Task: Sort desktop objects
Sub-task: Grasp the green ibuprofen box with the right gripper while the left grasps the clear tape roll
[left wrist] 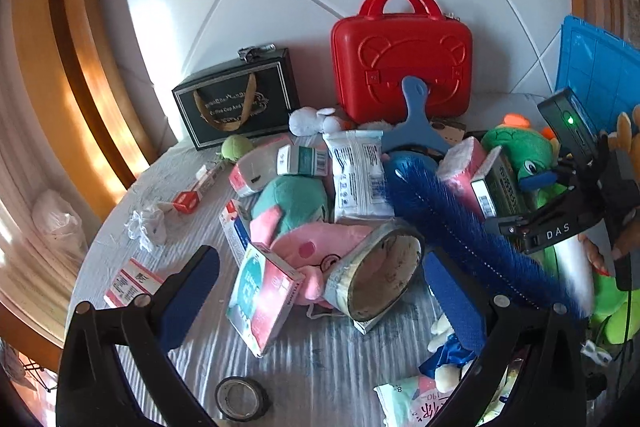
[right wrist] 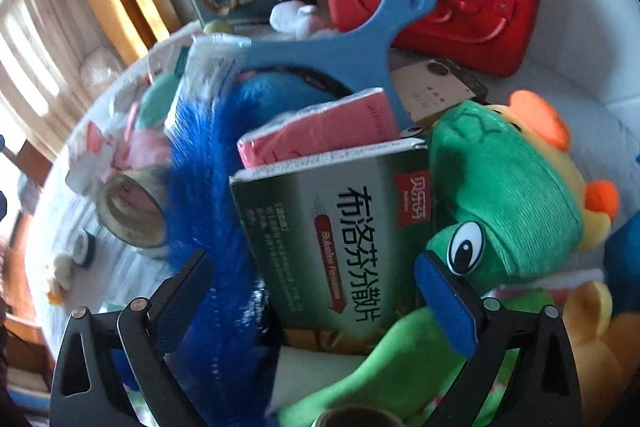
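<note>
Left wrist view: left gripper (left wrist: 320, 291) spread wide over a cluttered table (left wrist: 312, 363), nothing between its pads. Under the gap, a big tape roll (left wrist: 376, 275) on its side against a pink plush (left wrist: 316, 251) and a pink-and-teal box (left wrist: 260, 303). Small black tape roll (left wrist: 241, 398) nearer the camera. Red case (left wrist: 400, 59) and black gift box (left wrist: 236, 99) upright at the back wall. Blue bristle brush (left wrist: 452, 219) slanting across.

Right wrist view: right gripper (right wrist: 316, 299) also wide open (gripping nothing), straddling a green medicine box (right wrist: 336, 239). Green plush (right wrist: 504, 195) just beside its right finger, the brush by the left finger.
</note>
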### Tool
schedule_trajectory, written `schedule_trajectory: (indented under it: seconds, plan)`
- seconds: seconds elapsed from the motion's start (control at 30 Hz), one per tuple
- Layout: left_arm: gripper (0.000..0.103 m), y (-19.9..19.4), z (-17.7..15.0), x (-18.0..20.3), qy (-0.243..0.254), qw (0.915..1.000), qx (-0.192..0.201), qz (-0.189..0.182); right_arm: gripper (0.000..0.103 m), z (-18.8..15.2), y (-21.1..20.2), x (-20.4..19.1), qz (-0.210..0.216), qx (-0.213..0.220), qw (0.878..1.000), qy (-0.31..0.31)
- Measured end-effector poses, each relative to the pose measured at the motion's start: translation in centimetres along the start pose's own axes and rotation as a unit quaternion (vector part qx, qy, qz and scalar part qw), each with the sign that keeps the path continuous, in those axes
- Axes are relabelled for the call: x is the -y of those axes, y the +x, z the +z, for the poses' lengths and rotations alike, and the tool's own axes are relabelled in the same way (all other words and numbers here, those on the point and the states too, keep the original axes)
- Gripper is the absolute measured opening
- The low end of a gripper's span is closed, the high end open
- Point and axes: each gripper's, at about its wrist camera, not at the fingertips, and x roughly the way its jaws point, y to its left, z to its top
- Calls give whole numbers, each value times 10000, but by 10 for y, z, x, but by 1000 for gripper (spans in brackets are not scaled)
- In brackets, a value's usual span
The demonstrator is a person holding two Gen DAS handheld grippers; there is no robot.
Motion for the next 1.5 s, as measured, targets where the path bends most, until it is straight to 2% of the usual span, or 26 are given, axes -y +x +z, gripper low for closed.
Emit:
schedule_trajectory:
  seconds: [0.1,0.17,0.23,0.33,0.4,0.43,0.47,0.5,0.57,0.73,0.87,0.93,0.97,1.0,1.03,1.07,1.13,1.3,1.43,1.5]
  plan:
    - [103,20,-13,4,-3,9997,-189,-145,103,6,5,-1,-70,28,9999,-149]
    - [103,34,-22,8,55,9993,-342,-150,103,11,6,4,2,-47,10000,4]
    - [103,44,-29,14,110,9988,-406,-268,103,15,4,11,255,-104,9991,311]
    - [88,58,-29,23,420,9984,-350,-168,103,18,3,20,519,-170,9969,569]
    - [75,72,-25,22,487,9971,-483,-325,103,20,3,21,572,-210,9956,710]
    - [57,79,-23,20,482,9962,-565,-465,103,20,3,21,609,-190,9950,766]
    - [46,88,-22,17,490,9951,-677,-523,103,20,2,22,646,-176,9946,792]
    - [44,95,-21,16,579,9943,-760,-471,103,19,1,22,675,-172,9945,782]
    - [30,102,-20,16,830,9927,-767,-428,103,19,1,22,649,-217,9956,644]
    - [28,108,-16,17,1017,9903,-752,-572,99,17,11,17,-19,-361,9992,154]
    - [28,109,-17,18,921,9913,-746,-564,99,22,25,25,175,-596,9978,248]
    - [28,111,-17,18,912,9912,-772,-575,99,24,39,26,417,-951,9943,246]
    - [28,111,-18,19,944,9910,-767,-555,98,24,46,26,428,-1139,9922,258]
    - [28,111,-19,21,981,9909,-760,-522,95,26,49,23,238,-1166,9927,215]
    - [26,110,-19,21,1003,9907,-762,-513,88,27,48,20,14,-1090,9939,144]
    - [17,108,-19,20,979,9910,-753,-525,88,28,44,17,-114,-939,9954,147]
    - [17,104,-20,14,798,9909,-821,-707,88,25,31,13,-206,-581,9978,240]
    - [17,87,-24,8,601,9920,-780,-787,88,17,-12,-7,-243,16,9995,222]
    - [17,56,-15,6,656,9937,-487,-772,88,22,-58,-24,-269,612,9977,150]
    - [17,35,-7,4,687,9942,-297,-767,88,23,-85,-25,-116,894,9955,309]
